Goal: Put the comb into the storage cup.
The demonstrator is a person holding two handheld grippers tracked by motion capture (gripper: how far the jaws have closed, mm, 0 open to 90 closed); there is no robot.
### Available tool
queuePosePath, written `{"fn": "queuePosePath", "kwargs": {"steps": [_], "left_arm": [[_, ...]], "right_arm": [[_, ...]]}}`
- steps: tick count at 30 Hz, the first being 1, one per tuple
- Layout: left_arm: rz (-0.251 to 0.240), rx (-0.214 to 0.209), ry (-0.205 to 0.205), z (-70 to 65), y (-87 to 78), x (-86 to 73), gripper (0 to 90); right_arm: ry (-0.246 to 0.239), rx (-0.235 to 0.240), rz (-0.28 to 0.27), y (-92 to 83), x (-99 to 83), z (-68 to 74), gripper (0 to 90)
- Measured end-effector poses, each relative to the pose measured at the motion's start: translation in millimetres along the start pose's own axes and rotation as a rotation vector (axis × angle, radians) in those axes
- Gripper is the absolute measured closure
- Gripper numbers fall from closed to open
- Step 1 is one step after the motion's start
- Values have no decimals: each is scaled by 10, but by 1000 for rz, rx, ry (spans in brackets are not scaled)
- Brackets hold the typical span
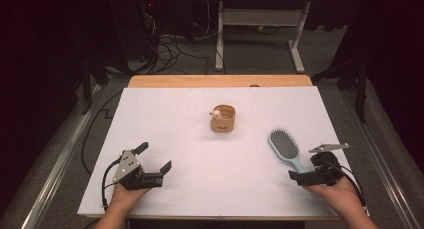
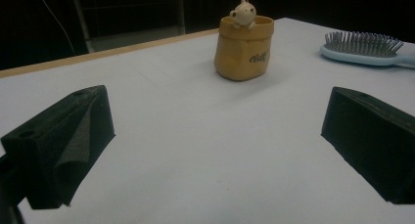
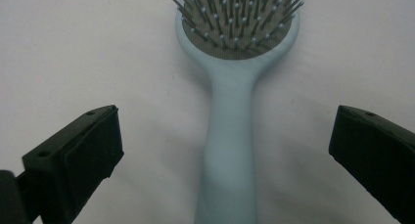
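step in hand: right gripper (image 1: pixel 301 178) is lining up on the hairbrush (image 1: pixel 286 149) handle, fingers (image 3: pixel 73 155) standing wide apart, holding nothing
how to do it well: I'd judge it best to be keeping the handle centred in the gap, lowering until the fingers are flanking it at worktop level, then closing across the narrow part (the handle is thin and smooth, so a grip near the head end is likely less prone to twisting)
hairbrush position: lying bristles-up on the white worktop (image 1: pixel 200 139), right side, handle pointing toward the person
hairbrush vs fingers: in the right gripper view the handle (image 3: pixel 230 150) is running straight up between the two fingers, roughly midway, touching neither
left gripper: (image 1: pixel 152 161) resting low at the left of the worktop, fingers spread wide, empty
other item: small tan pot with a bear figure (image 2: pixel 243 48) is standing upright mid-worktop, well apart from both grippers
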State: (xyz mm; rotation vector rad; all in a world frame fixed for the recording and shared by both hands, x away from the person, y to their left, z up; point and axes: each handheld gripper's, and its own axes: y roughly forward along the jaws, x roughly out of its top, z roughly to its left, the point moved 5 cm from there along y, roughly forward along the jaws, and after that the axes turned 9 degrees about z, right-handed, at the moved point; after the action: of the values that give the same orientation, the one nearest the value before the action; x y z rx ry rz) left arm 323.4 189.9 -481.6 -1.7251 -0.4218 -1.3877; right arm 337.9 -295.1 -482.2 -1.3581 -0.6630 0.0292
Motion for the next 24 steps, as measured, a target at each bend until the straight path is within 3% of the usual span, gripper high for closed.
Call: {"fn": "queuePosePath", "kwargs": {"steps": [12, 24], "left_arm": [[4, -4, 3, -4, 6, -4, 1], [4, -6, 4, -8, 15, -8, 1]], "right_arm": [[-46, -2, 100, 66, -3, 33, 1], [-69, -7, 160, 31, 82, 18, 1]]}}
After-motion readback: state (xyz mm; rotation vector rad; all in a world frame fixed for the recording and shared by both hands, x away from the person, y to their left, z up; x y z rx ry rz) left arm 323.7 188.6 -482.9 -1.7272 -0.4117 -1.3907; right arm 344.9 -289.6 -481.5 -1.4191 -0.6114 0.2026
